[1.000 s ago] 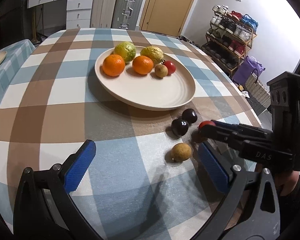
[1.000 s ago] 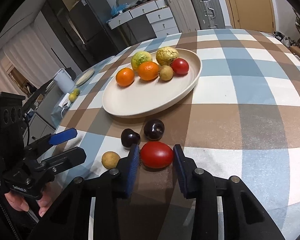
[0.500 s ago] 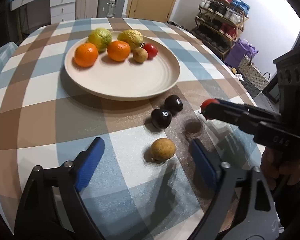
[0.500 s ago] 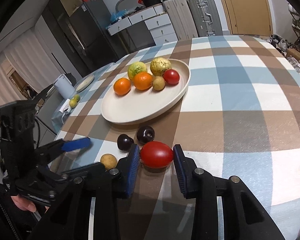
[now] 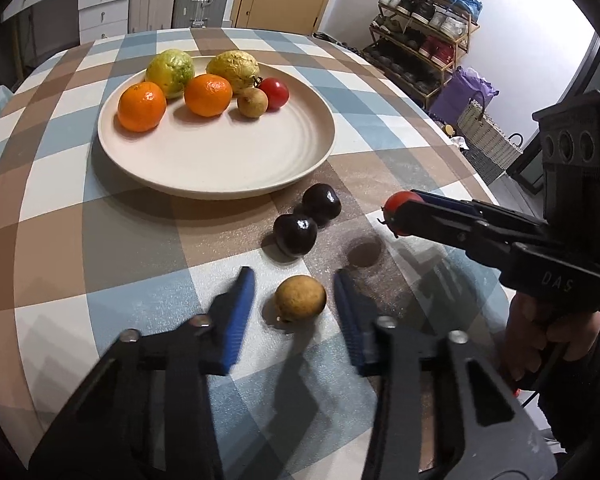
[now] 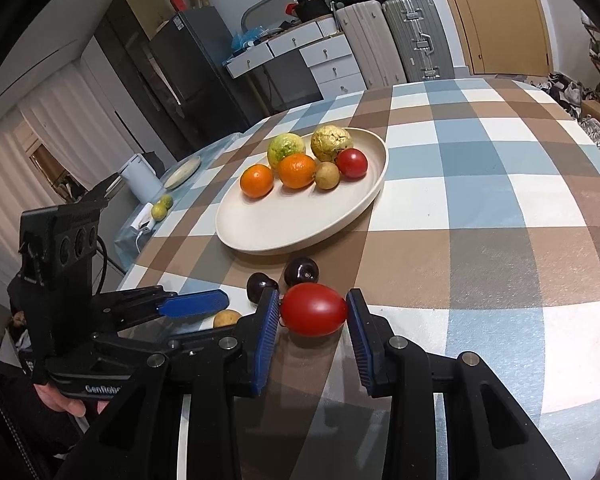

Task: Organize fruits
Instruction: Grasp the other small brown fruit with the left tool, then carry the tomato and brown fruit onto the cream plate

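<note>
While gripped, red tomato (image 6: 314, 309) glossy, oval

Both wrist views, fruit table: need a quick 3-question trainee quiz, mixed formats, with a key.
1. How many fruits lie on the plate?
2. True or false: the right gripper is shut on a red tomato and holds it off the table.
3. Which fruit sits between the jaws of the left gripper? A) a dark plum B) the tan round fruit C) an orange

Key: 1) six. 2) true. 3) B. The left gripper's jaws have just been closing with that fruit between them, and a gap still shows on each side.
</note>
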`<state>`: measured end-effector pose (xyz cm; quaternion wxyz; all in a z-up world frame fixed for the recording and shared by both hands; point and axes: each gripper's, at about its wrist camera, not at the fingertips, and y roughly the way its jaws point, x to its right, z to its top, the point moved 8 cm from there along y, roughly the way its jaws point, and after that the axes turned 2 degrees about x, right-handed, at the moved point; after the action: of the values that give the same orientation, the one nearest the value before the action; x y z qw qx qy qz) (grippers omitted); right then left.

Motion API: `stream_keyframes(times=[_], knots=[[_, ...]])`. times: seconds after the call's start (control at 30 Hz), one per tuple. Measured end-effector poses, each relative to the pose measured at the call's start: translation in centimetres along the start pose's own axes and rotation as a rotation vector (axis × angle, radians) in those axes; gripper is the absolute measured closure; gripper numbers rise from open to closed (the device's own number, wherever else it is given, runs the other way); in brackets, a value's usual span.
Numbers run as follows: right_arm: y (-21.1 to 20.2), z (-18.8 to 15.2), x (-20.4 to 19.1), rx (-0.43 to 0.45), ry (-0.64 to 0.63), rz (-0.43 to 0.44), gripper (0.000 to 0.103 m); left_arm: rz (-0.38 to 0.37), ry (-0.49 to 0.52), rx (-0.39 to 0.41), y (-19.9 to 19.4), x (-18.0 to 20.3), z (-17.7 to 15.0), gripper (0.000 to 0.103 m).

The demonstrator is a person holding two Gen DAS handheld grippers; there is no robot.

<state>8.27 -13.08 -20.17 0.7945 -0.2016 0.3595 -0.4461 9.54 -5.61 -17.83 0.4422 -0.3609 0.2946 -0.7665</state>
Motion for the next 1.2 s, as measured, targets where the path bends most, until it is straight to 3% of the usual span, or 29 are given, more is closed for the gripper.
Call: stream_keyframes(times=[0.03, 0.57, 1.2], knots=[[0.0, 0.0, 0.1, -0.002, 0.006, 0.005, 0.068, -0.003, 0.002, -0.005, 0.0, 0.0, -0.1, 0.080], [0.1, 0.5, -0.2, -0.004, 0.022, 0.017, 0.068, -0.039, -0.035, 0.029, -1.7, -1.3, 0.9, 0.080], [0.7, 4.3, -1.4, 0.038, -0.017, 0.015, 0.068, -0.011, -0.091, 0.136, -4.5, -5.4, 6.1, 0.080]])
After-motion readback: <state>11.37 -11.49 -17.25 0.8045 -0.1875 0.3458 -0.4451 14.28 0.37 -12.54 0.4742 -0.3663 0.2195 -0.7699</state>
